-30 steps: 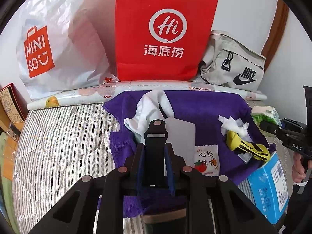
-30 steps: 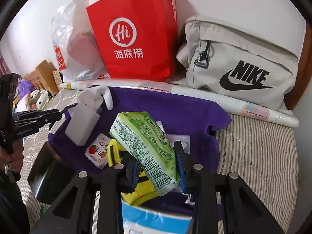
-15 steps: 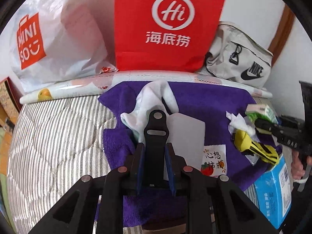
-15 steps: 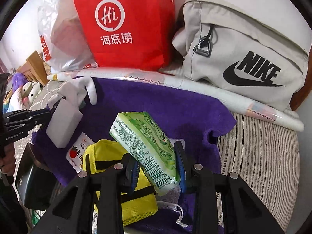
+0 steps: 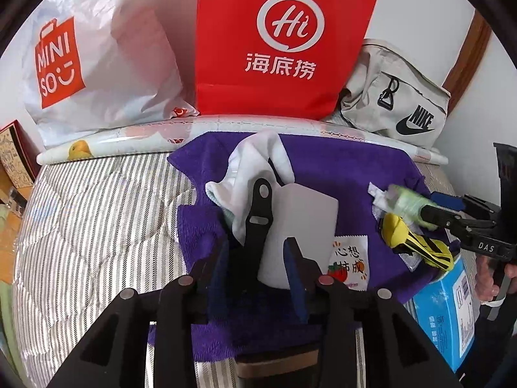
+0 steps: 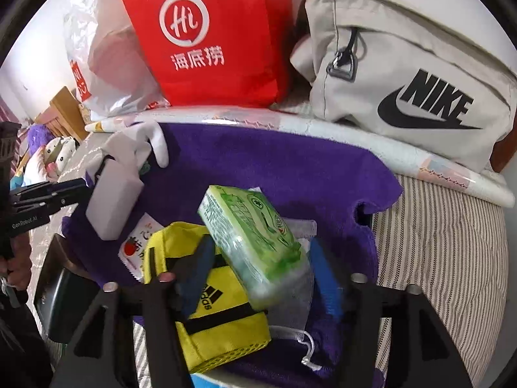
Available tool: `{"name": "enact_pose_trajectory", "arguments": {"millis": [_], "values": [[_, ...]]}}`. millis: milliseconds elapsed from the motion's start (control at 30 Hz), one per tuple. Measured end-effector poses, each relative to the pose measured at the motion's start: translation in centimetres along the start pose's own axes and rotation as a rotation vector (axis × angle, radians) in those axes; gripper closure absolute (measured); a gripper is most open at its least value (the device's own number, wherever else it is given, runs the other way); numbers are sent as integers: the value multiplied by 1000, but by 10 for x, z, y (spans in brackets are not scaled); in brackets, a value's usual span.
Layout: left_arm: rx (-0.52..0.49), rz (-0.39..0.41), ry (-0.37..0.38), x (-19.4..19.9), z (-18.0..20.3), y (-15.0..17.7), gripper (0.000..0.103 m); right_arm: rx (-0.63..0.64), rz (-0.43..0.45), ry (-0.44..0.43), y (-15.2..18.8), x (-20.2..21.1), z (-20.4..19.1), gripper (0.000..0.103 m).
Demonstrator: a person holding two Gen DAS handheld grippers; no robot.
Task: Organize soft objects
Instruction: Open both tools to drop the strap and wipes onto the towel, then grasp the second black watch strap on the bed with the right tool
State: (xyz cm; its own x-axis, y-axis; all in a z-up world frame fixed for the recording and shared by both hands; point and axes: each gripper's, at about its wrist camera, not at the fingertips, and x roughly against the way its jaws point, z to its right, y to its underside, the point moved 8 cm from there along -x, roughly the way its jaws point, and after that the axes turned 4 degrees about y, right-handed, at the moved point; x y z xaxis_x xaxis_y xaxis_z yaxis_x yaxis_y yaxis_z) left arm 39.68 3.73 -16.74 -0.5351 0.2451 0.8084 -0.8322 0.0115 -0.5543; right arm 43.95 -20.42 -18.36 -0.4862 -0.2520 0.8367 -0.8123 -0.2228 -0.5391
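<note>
A purple towel [image 5: 339, 168] lies on the striped bed, also in the right wrist view [image 6: 274, 168]. My left gripper [image 5: 257, 258] is open around a black strap [image 5: 258, 213] lying by a white block [image 5: 300, 223] and a white sock [image 5: 255, 158]. My right gripper [image 6: 261, 268] is open; a green tissue pack [image 6: 255, 236] sits loose between its fingers, above a yellow Adidas pouch [image 6: 213, 304] and a mesh bag [image 6: 290, 310]. The pack also shows in the left wrist view [image 5: 407, 200].
A red Hi paper bag [image 5: 281, 42], a white Miniso bag [image 5: 97, 61] and a beige Nike bag [image 6: 404, 74] stand along the wall behind a rolled mat [image 5: 194, 129]. A blue box [image 5: 442, 310] and a strawberry sachet [image 5: 349, 262] lie near the towel's front.
Both grippers have opened: the left has let go of the black strap, the right has let go of the green tissue pack. The right gripper has moved lower over the yellow pouch.
</note>
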Motion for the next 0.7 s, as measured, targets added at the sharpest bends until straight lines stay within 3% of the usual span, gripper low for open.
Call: {"name": "enact_pose_trajectory", "arguments": {"millis": [333, 700], "values": [[-14, 33, -10, 40, 7, 17, 62, 10, 67, -37, 11, 58, -25, 41], [-45, 54, -12, 84, 22, 62, 61, 80, 89, -72, 68, 101, -83, 43]]}}
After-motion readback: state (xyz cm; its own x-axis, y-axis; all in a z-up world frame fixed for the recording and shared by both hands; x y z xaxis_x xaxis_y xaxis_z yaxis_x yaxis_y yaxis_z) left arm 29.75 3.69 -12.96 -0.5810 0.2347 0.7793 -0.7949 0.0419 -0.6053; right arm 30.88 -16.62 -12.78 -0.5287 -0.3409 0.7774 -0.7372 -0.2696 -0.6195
